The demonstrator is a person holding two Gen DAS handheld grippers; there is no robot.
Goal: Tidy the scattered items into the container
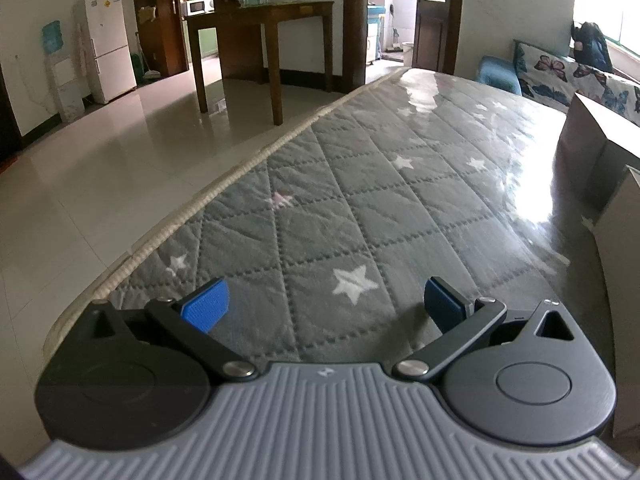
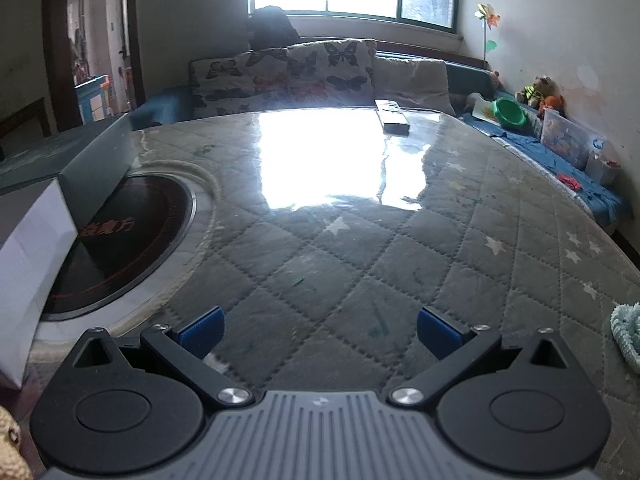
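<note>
Stretching clear ahead, the quilted table cover [image 1: 360, 208] is bounded by its corded left edge [image 1: 224, 184] and a cardboard box [image 1: 592, 160] at right. Left gripper [image 1: 326, 306] and right gripper [image 2: 320, 334] are shown spread wide, nothing held. A knitted item [image 2: 627, 334] is seen at right, beside the right gripper.

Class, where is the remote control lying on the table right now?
In the right wrist view, the remote control lies at the table's far edge, right of centre, before the butterfly cushion.
</note>
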